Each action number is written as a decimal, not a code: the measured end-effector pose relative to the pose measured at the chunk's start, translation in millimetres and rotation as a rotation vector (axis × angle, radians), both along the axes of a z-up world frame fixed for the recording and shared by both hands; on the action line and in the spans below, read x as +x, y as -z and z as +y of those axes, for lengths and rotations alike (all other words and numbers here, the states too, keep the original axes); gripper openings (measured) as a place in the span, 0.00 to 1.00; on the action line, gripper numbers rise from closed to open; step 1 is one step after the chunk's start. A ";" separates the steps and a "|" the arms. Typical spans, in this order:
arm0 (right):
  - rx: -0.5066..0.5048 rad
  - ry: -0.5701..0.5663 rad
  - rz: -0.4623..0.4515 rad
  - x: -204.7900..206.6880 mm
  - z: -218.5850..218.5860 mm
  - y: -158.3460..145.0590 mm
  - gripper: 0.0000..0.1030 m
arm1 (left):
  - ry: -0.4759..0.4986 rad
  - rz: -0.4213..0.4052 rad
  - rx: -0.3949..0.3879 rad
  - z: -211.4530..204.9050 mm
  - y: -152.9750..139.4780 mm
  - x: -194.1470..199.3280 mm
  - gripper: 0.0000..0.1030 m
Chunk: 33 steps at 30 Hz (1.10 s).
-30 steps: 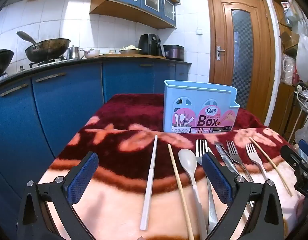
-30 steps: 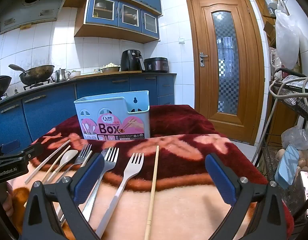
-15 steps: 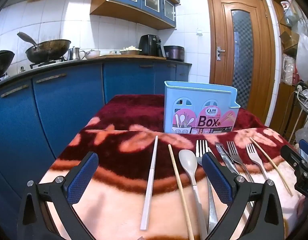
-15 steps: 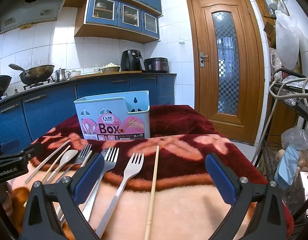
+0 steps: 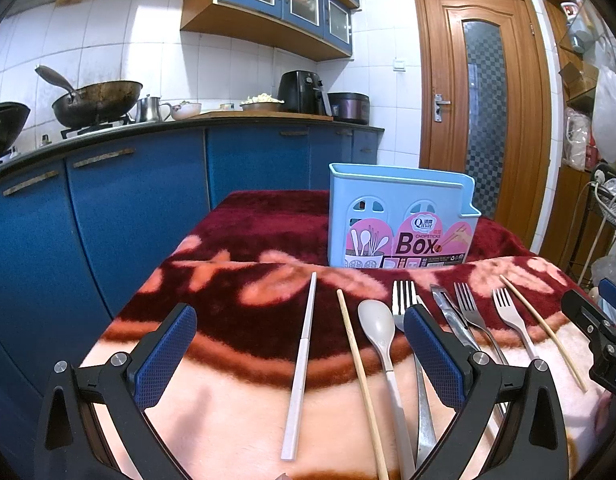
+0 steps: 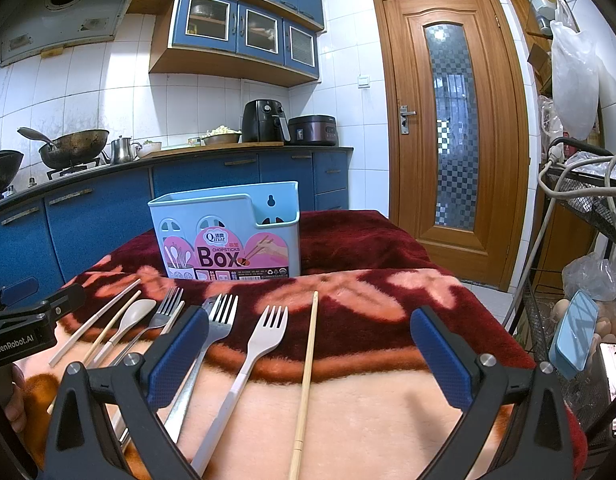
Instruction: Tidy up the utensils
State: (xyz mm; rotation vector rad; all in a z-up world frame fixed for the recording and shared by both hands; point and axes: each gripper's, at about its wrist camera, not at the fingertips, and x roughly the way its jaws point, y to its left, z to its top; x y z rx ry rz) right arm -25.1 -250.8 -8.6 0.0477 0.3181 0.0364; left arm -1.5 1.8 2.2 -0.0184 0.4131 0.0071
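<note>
Both grippers' jaws gape above utensils point(image 5: 375, 328) before box point(image 5: 403, 220)

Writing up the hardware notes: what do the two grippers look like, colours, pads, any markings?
Both match: black angular plastic fingers with silver screw heads, tipped with blue textured pads. That goes for the left gripper and the right gripper. Seen from the right wrist view, the left gripper's black body carries white "GenRobot.AI" lettering. No cables or sleeves visible on either.
</note>
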 end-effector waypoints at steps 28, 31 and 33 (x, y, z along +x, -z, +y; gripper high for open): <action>-0.002 0.000 -0.001 0.0 0.4 -0.1 1.00 | -0.002 -0.009 0.006 -0.1 -2.4 -1.0 1.00; -0.002 0.000 -0.001 0.1 0.4 0.0 1.00 | -0.002 -0.010 0.007 -0.3 -2.4 -1.0 1.00; -0.003 0.000 -0.001 0.2 0.5 0.1 1.00 | -0.002 -0.009 0.007 -0.4 -2.3 -1.0 1.00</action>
